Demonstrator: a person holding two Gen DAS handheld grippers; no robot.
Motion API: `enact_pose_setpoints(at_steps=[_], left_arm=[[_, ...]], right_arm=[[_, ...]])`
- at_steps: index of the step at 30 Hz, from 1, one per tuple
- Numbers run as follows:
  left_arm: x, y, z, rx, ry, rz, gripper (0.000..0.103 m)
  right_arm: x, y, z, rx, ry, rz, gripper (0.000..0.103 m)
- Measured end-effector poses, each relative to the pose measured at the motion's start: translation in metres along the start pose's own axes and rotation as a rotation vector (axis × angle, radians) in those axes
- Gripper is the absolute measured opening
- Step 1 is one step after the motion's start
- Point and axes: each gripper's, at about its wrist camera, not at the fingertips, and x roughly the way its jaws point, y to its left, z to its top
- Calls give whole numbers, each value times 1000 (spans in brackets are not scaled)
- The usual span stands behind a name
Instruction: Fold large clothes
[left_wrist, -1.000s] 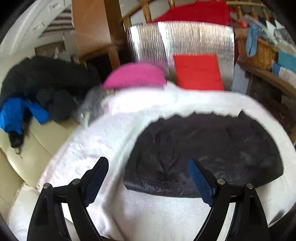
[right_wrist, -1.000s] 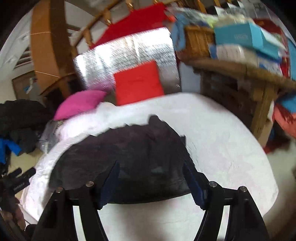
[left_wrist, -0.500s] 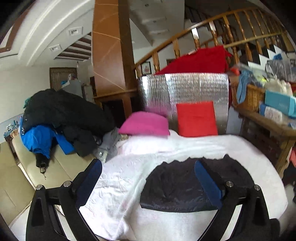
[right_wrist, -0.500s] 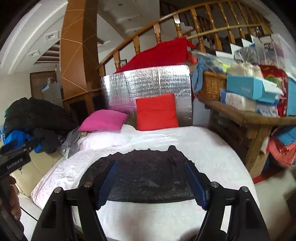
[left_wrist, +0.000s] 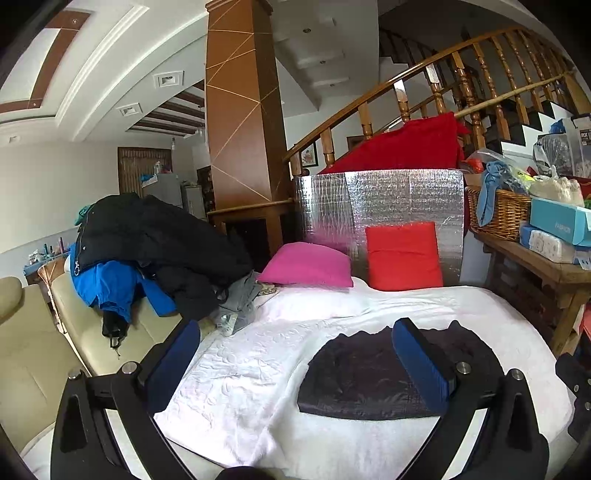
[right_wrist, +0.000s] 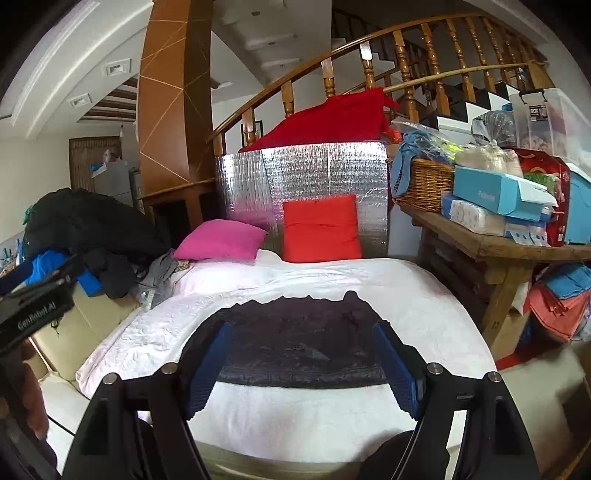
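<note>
Low in the frame's centre, the folded black quilted garment (right_wrist: 295, 343) lies flat on the white bed cover (right_wrist: 413, 291), apparently finished, so the left hand-held gripper (left_wrist: 295, 354) and right hand-held gripper (right_wrist: 303, 365), jaws just widened, hover empty above it; its underside and folds stay hidden

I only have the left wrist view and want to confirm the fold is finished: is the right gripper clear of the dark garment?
Observer: Yes. The right gripper is open, its jaws having just been opening, with nothing between the pads. The folded dark garment lies flat on the white cover.
Operator: Are any finished clothes stacked nearby?
Observer: A stack of orange and blue folded clothes sits low on the right, beside the wooden table leg.
</note>
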Motion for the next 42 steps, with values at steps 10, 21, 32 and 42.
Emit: enact_pose_setpoints(at_steps=[10, 21, 32, 42], left_arm=[[-38, 10, 1, -2, -54, 15, 103], [-53, 20, 7, -25, -78, 11, 103], [-59, 16, 9, -24, -87, 2, 103], [-62, 8, 8, -5, -87, -7, 103]], right_arm=[[-19, 16, 3, 22, 4, -1, 81], [-31, 19, 0, 56, 7, -1, 81], [-41, 12, 6, 66, -10, -12, 81], [-39, 13, 3, 62, 4, -12, 81]])
